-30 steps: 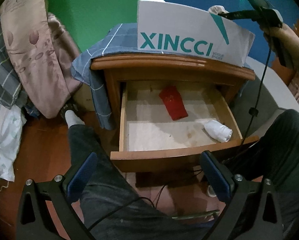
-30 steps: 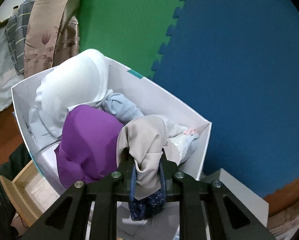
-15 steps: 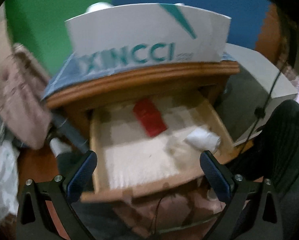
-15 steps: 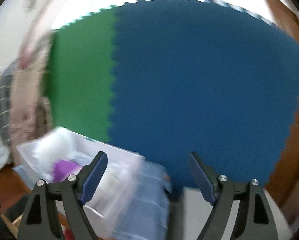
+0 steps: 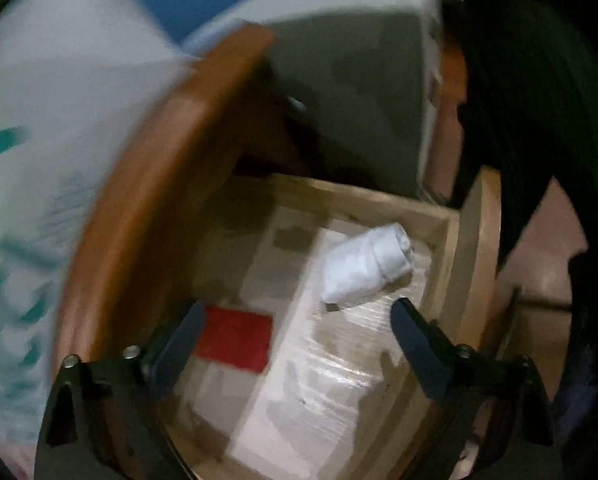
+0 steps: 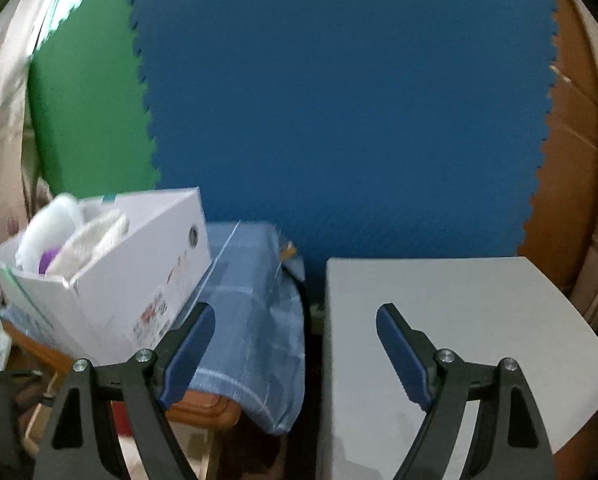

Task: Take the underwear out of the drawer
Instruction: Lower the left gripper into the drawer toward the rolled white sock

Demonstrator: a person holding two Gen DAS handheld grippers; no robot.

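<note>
In the left wrist view the wooden drawer [image 5: 447,236] stands pulled out, seen from above and rolled sideways. A rolled white piece of underwear [image 5: 369,266] lies near its corner, and a flat red item [image 5: 237,338] lies on its floor. My left gripper [image 5: 295,320] hovers over the drawer, its jaws closing with nothing between them; the white roll is just beyond the right fingertip. My right gripper [image 6: 295,324] is open and empty, up by the white box [image 6: 139,280] that holds white and purple garments.
The nightstand's curved wooden top [image 5: 147,184] carries the white box with teal lettering [image 5: 31,184] on a blue checked cloth [image 6: 251,300]. A grey cabinet [image 6: 439,320] stands to the right. A blue and green foam mat [image 6: 339,100] covers the wall. A dark-clothed leg [image 5: 539,120] is beside the drawer.
My left gripper has dropped toward the drawer and rolled, closing in on the white roll. My right gripper let go of the beige garment over the box, opened, and swung right.
</note>
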